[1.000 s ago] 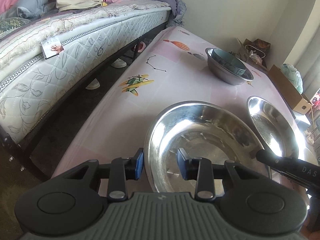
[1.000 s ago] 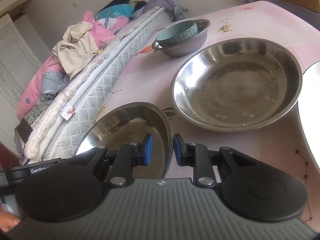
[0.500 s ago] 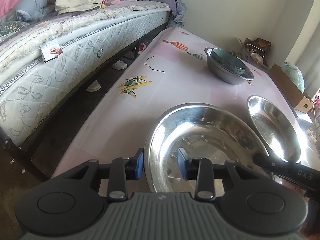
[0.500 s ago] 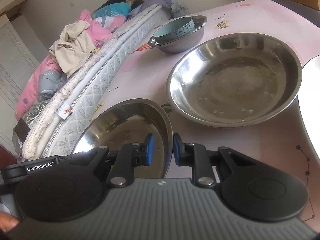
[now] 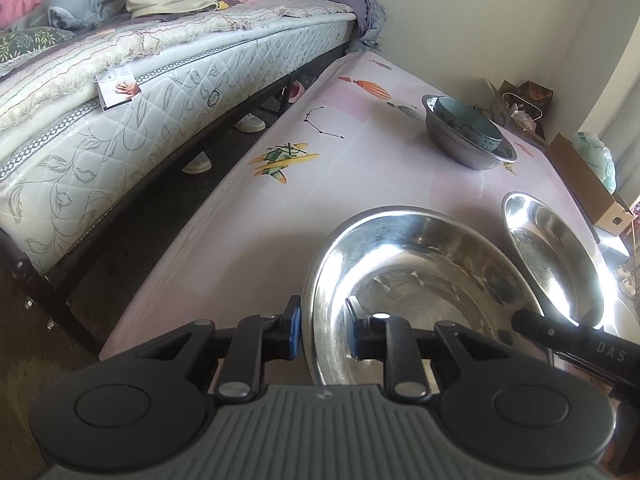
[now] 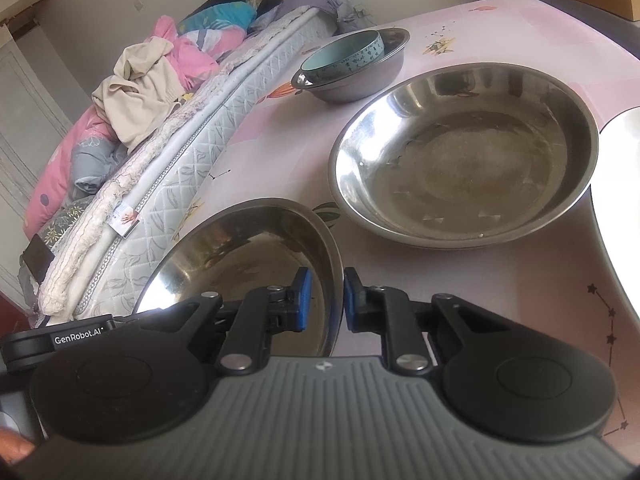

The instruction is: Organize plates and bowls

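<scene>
Home bedroom, bed, heaped clothes

Both cameras sit low and close over the near steel bowl, each looking forward and down along its own fingers. The left wrist view looks from the bowl's bed side rim along the table; the right wrist view looks from the opposite rim of that bowl. Both share that bowl, the second steel bowl beyond it, and the far nested bowls.

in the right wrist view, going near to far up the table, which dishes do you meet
near steel bowl held at its rim → wide steel bowl → grey bowl with the teal bowl nested inside
</scene>
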Motion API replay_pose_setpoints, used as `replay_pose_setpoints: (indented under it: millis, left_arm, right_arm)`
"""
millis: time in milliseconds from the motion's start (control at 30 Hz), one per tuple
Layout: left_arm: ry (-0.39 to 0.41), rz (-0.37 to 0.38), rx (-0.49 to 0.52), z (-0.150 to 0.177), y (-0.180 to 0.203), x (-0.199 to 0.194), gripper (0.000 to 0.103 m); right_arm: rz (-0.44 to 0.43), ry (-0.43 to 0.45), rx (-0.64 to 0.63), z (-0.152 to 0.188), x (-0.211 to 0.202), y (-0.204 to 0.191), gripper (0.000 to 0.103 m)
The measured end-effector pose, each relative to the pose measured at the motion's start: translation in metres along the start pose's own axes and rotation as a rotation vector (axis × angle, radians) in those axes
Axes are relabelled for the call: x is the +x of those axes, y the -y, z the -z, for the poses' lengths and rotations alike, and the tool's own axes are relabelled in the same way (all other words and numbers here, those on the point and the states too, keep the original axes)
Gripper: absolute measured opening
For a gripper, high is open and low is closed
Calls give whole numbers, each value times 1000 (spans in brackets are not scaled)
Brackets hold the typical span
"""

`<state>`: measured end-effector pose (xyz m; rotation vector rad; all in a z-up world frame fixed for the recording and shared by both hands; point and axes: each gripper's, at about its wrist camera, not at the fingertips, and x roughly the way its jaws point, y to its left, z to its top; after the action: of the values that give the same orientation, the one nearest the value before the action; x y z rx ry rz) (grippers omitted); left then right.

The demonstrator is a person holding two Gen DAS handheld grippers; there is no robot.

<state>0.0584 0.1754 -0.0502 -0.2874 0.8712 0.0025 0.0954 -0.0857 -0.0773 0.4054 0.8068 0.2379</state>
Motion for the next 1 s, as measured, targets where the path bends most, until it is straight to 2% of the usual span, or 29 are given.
replay_pose_setpoints:
  millis: [1000]
  left_arm:
    - [-3,-3,-8,15,4,-8,24]
  right_arm:
    - [21,16,-7,7,-10,-1,18]
